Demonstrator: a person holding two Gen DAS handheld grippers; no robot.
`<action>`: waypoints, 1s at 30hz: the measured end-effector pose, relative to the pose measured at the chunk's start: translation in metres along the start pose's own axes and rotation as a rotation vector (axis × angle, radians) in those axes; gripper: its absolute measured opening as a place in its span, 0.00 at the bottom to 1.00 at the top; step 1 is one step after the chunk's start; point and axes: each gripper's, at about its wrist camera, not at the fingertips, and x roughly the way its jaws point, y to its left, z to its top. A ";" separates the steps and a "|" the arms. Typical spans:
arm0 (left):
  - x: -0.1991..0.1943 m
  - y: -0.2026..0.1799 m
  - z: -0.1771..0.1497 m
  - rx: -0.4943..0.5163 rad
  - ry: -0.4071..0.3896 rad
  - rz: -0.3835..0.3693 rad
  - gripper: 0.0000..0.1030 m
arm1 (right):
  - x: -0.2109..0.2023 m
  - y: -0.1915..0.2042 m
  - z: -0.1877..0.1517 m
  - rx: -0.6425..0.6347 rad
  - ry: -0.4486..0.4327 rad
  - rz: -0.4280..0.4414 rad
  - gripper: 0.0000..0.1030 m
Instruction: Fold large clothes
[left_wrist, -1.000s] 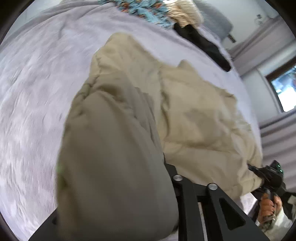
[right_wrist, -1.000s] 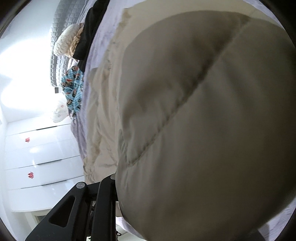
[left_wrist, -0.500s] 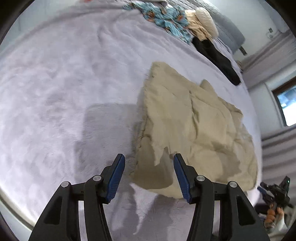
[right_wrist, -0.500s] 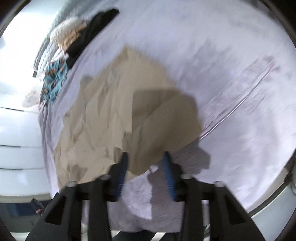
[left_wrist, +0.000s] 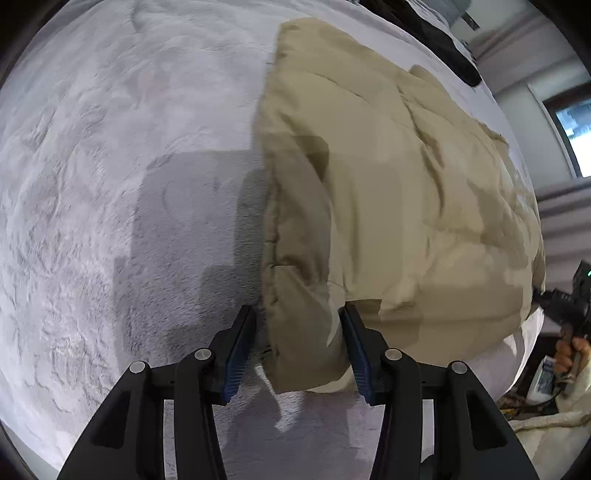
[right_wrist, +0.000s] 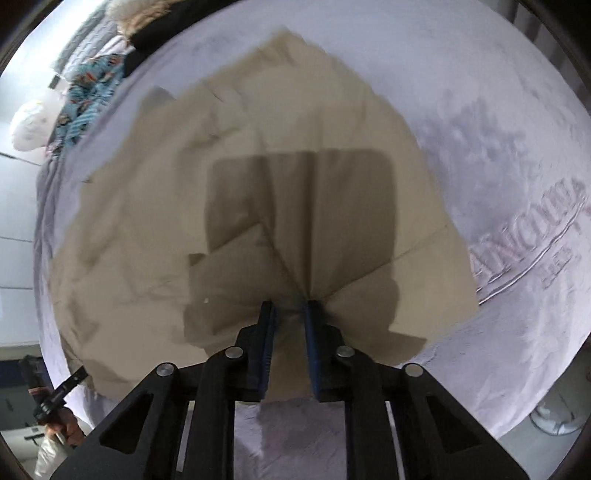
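Beside bare grey bedspread (left_wrist: 110, 184), closing left gripper (left_wrist: 297, 347) straddles the jacket (left_wrist: 406, 184) edge.

Both fisheye cameras are sitting on handheld grippers and looking steeply down along their fingers at a bed covered by a pale grey blanket (left_wrist: 92, 184). The left wrist view is hanging close over the left edge of a beige padded garment (left_wrist: 406, 203), with a window at its far right. The right wrist view is facing the same garment (right_wrist: 258, 203) from its opposite side, close above it. Both views are sharing the garment and blanket.
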 end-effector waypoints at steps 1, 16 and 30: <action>-0.003 0.001 -0.002 -0.002 -0.007 0.012 0.49 | 0.002 -0.003 0.000 0.007 0.005 0.003 0.15; -0.024 0.017 -0.032 -0.125 -0.086 0.385 0.49 | 0.000 0.003 -0.006 -0.029 0.017 -0.032 0.15; -0.069 -0.044 -0.062 -0.130 -0.134 0.393 0.49 | -0.027 0.050 -0.028 -0.146 0.025 0.032 0.21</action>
